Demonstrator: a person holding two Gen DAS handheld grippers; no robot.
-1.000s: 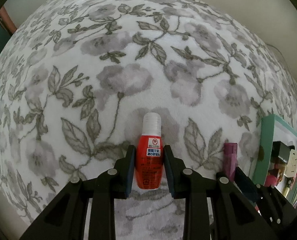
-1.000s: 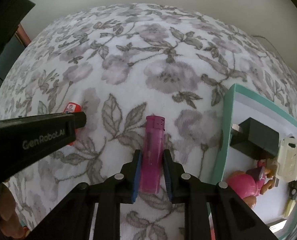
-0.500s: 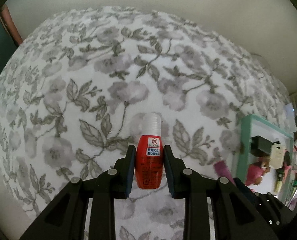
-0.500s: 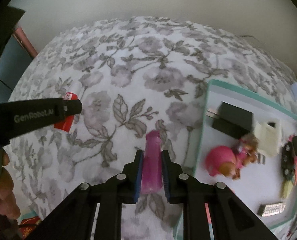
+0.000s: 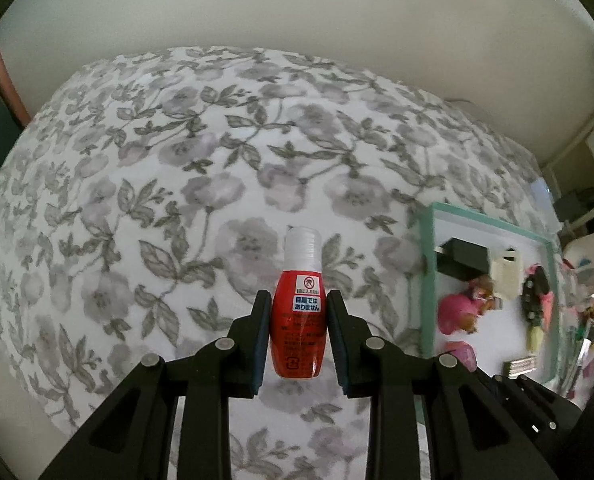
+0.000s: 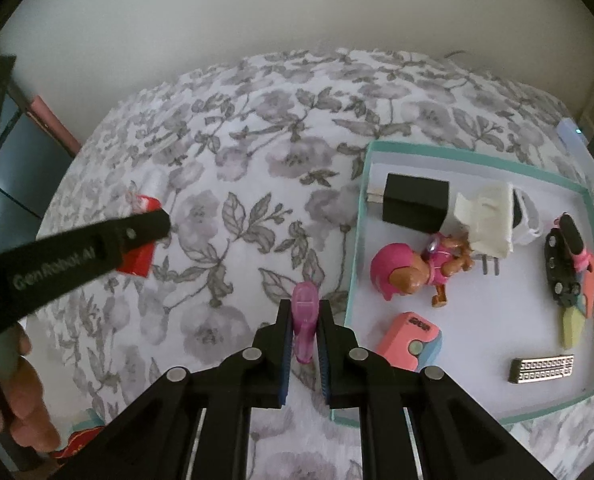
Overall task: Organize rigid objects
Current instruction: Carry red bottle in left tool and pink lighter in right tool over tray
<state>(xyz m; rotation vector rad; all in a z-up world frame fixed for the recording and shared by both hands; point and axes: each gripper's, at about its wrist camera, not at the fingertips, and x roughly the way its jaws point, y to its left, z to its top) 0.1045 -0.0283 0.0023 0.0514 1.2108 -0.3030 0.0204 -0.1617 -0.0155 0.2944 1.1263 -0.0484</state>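
My left gripper (image 5: 298, 314) is shut on a small red bottle (image 5: 299, 320) with a white cap and holds it above the floral cloth (image 5: 177, 200). The bottle also shows in the right wrist view (image 6: 141, 254), behind the left gripper's finger. My right gripper (image 6: 303, 326) is shut on a pink translucent lighter (image 6: 304, 326) and holds it above the cloth, just left of the teal-rimmed tray (image 6: 357, 216). The tray lies to the right in the left wrist view (image 5: 428, 280).
The tray holds a black charger block (image 6: 415, 202), a white plug (image 6: 483, 216), a pink toy figure (image 6: 409, 274), a pink and blue case (image 6: 409, 340), a black and pink clip (image 6: 565, 268) and a small metal piece (image 6: 541, 368). A wall (image 6: 297, 12) stands behind.
Both grippers have risen with their objects, so the cloth and tray look farther below. The right gripper has moved toward the tray's left rim.
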